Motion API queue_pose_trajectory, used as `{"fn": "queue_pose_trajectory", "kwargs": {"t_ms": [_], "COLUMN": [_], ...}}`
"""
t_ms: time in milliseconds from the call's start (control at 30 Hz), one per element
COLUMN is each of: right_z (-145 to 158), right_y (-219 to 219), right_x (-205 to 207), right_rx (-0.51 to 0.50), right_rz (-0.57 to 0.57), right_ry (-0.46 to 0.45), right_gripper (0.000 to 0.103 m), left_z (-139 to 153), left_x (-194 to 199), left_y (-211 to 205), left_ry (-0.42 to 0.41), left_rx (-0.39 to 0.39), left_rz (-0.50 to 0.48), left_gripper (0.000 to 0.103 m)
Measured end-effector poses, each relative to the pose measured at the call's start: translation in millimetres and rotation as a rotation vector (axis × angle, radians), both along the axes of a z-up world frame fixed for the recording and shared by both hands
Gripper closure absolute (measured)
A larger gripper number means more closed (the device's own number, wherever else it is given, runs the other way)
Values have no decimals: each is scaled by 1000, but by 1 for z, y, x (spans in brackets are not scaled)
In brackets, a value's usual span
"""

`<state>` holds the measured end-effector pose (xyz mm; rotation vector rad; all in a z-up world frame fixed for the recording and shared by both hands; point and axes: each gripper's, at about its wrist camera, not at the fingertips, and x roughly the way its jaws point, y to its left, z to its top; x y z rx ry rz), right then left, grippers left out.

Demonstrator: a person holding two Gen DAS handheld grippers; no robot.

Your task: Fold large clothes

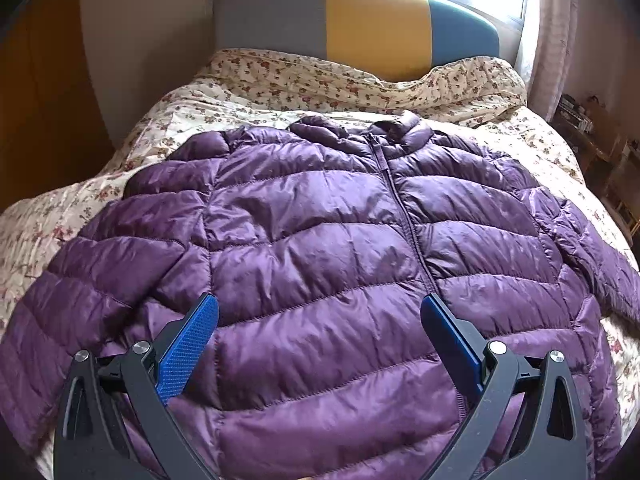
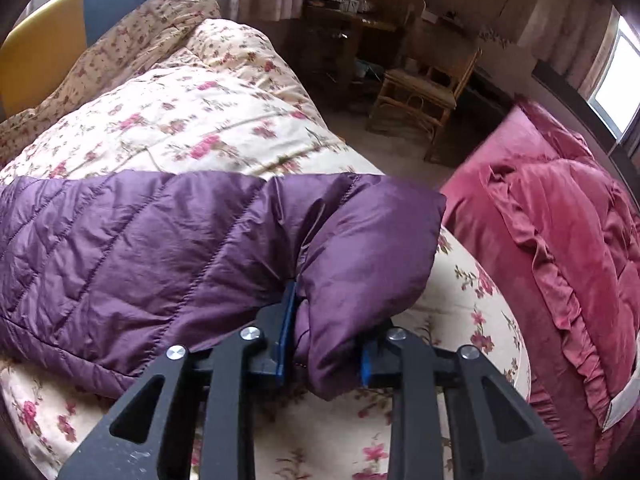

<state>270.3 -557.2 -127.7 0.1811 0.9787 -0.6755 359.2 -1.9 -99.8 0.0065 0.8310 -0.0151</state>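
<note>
A purple quilted puffer jacket (image 1: 320,232) lies front up and zipped on the floral bed cover (image 1: 248,92), collar toward the headboard, both sleeves spread out. My left gripper (image 1: 320,308) hovers over the jacket's lower front, wide open, its blue pads (image 1: 192,340) apart with nothing between them. In the right wrist view, my right gripper (image 2: 324,320) is shut on the cuff end of a jacket sleeve (image 2: 360,240); purple fabric bulges out between the blue pads (image 2: 286,332). The rest of that sleeve (image 2: 140,240) runs off to the left across the cover.
A grey, yellow and blue headboard (image 1: 360,20) stands at the far end under a bright window. To the right of the bed are a red ruffled bedspread (image 2: 560,240), a rattan chair (image 2: 424,92) and a dark wooden shelf (image 2: 340,20). The bed edge (image 2: 500,320) curves just beyond the sleeve.
</note>
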Motion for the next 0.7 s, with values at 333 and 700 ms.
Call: {"fn": "queue_pose_trajectory", "kwargs": {"t_ms": [333,700], "right_z": [53,79], "right_y": [77,246], "right_x": [37,103], "right_rx": [-137,-137], "right_rz": [171,499], "right_ry": [-112,-197], "right_gripper": [82,82], "left_z": [-10,-5], "left_x": [7,6], "left_y": [23,51], "left_ry": [43,33], "left_rx": [-37,-129], "left_rz": [32,41], "left_gripper": [3,3]}}
